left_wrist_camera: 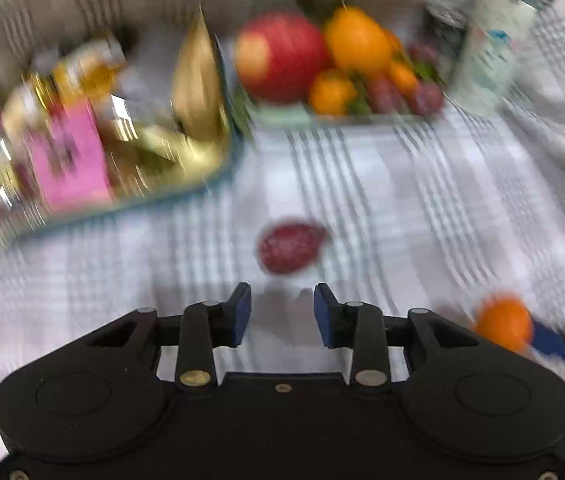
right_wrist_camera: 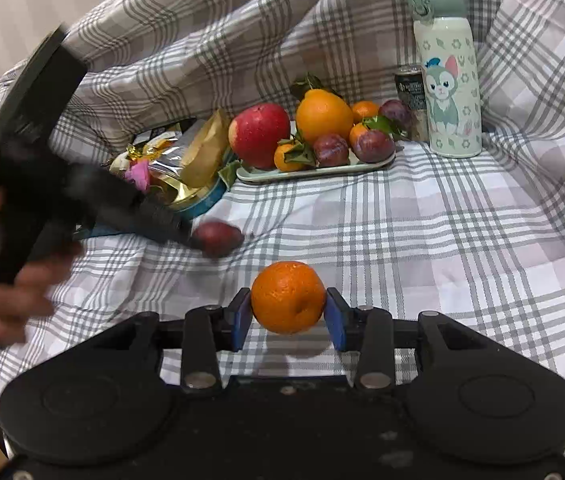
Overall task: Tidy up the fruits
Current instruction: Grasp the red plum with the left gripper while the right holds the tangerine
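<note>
Well ahead of the left claw, whose pads stand apart with nothing between them, a plum lies on the checked bedcover. To its right, the right claw is clamped on a mandarin, with the fruit tray far beyond.

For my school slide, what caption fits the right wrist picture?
Right gripper fingers hold a tangerine above the plaid cloth, fruit tray behind.

A bed covered in a grey-checked sheet carries everything. Directly on it sit a pale green fruit tray, a blue-rimmed snack tray, a lone plum and a cartoon flask.
</note>
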The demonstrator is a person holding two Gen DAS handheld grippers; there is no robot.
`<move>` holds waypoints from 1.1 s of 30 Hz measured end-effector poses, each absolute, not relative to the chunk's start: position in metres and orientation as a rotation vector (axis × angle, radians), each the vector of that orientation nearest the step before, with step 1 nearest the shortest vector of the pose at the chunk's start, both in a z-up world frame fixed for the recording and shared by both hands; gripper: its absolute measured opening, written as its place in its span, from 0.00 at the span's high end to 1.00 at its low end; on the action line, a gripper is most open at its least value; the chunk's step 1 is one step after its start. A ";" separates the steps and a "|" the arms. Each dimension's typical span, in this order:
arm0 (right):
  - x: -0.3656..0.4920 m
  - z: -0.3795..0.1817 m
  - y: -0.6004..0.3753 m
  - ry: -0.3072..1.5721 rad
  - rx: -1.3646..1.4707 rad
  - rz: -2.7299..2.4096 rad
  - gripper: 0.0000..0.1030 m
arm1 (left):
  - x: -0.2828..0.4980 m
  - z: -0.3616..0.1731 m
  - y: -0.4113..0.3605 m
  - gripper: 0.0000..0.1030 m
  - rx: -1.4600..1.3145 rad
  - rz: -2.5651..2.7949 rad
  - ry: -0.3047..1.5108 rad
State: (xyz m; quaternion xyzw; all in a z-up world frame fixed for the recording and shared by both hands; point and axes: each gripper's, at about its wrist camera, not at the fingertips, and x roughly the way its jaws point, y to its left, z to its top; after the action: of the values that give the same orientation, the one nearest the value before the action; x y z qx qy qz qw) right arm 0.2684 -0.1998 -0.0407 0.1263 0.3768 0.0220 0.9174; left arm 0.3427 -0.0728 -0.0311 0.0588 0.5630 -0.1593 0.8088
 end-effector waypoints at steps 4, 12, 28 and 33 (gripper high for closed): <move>0.263 -0.037 -0.200 0.771 0.255 0.052 0.60 | 0.317 -0.024 -0.066 0.58 0.199 -0.313 1.105; 0.256 -0.040 -0.201 0.797 0.274 0.047 0.60 | 0.307 -0.027 -0.086 0.57 0.424 -0.463 0.919; 0.258 -0.047 -0.202 0.825 0.291 0.058 0.60 | 0.348 -0.049 -0.091 0.53 0.344 -0.467 0.964; 0.258 -0.048 -0.200 0.831 0.292 0.066 0.60 | 0.358 -0.052 -0.091 0.52 0.324 -0.460 0.976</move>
State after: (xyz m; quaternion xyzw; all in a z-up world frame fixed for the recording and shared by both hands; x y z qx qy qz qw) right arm 0.2581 -0.2003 -0.0484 0.1412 0.4019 0.0317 0.9042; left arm 0.3575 -0.0911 -0.0518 0.1533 0.4628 -0.2181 0.8454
